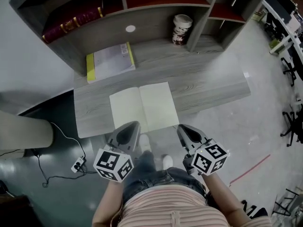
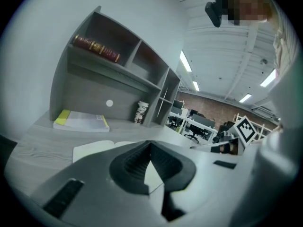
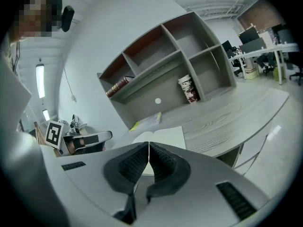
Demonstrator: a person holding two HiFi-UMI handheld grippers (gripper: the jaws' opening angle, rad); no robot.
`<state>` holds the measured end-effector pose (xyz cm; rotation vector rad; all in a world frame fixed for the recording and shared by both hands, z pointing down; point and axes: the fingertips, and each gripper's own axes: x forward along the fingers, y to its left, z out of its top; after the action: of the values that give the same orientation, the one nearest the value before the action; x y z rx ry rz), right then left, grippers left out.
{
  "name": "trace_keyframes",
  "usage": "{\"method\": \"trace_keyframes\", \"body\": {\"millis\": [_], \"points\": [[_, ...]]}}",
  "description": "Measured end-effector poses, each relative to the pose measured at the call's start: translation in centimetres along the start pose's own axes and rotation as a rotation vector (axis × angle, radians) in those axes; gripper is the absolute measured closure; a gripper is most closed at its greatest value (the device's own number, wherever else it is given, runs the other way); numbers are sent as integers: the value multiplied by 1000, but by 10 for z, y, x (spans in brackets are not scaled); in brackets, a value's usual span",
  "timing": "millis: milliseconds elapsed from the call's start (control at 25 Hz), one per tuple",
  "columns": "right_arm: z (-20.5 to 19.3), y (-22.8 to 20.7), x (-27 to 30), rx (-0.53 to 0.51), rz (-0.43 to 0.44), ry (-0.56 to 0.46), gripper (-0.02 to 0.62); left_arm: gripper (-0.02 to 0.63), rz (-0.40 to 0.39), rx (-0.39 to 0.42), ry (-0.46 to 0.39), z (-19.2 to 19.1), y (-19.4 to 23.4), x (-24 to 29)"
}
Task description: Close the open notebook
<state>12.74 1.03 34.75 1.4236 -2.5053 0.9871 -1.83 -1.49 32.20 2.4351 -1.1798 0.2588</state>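
Head view: notebook (image 1: 144,107) lies open, nothing done yet
Spread flat at the surface's (image 1: 213,79) near edge; left gripper (image 1: 134,126) and right gripper (image 1: 182,127) hover just beside it, jaws clenched and empty; closing remains.

- The notebook (image 1: 144,109) lies open and flat on the desk (image 1: 213,84), at its front edge.
- Behind the notebook, to the left, a closed book (image 1: 110,61) lies on the desk.
- Behind the notebook, to the right, a cup (image 1: 182,29) stands on the desk.
- Farther behind the notebook, the shelf unit (image 1: 161,6) stands on the desk, with a shelved book (image 1: 71,22) lying in it at the left.
- Before the notebook, the left gripper (image 1: 128,131) is at its near left corner and the right gripper (image 1: 187,132) is just off its near right corner.
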Motion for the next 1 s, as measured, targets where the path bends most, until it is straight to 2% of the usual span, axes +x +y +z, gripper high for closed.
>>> {"method": "trace_keyframes", "body": {"millis": [280, 600, 760, 800, 880, 1000], "points": [[-4, -13, 16, 75, -98, 28, 586, 594, -130, 4, 82, 2, 19, 33], [-20, -31, 14, 227, -237, 16, 584, 594, -267, -5, 185, -13, 16, 57], [-31, -34, 12, 311, -256, 6, 583, 594, -308, 0, 230, -23, 14, 64], [-34, -36, 11, 323, -260, 8, 573, 594, -311, -3, 238, -25, 14, 66], [-39, -39, 12, 346, -269, 8, 492, 594, -312, -8, 254, -29, 15, 68], [-44, -46, 12, 401, -262, -12, 474, 594, -305, -7, 279, -36, 15, 70]]}}
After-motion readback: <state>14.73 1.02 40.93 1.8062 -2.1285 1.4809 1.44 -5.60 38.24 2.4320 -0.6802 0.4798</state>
